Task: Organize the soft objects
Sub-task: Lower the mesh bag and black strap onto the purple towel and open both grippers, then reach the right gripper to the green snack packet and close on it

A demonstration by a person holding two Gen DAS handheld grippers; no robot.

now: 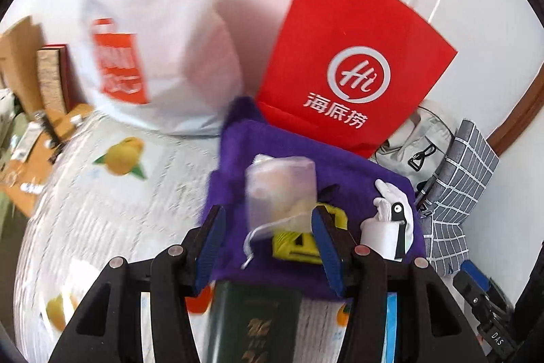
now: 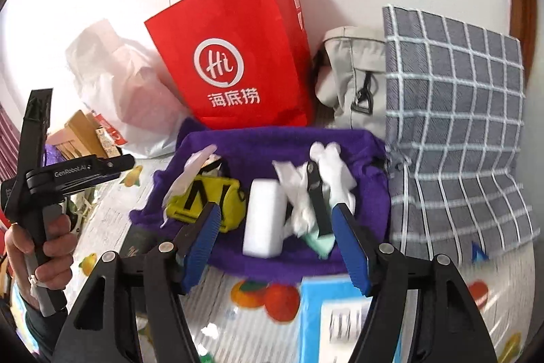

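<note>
Both claws are apart with nothing gripped: left claw (image 1: 270, 244) and right claw (image 2: 275, 240) hang over the purple cloth bin (image 2: 238, 142) on the table (image 1: 102, 193). A mesh pouch (image 1: 280, 189), yellow pouch (image 2: 204, 203) and white block (image 2: 263, 220) are inside.

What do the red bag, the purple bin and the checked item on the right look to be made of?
Red bag: matte paper, crisp creases, twisted white cord handles. Purple bin: fuzzy, fleece-like fabric with slumping walls. Checked item: woven grey cloth with white grid lines, draped in soft folds.

both tools, left (image 1: 268, 247) and right (image 2: 277, 244), gape, empty.
</note>
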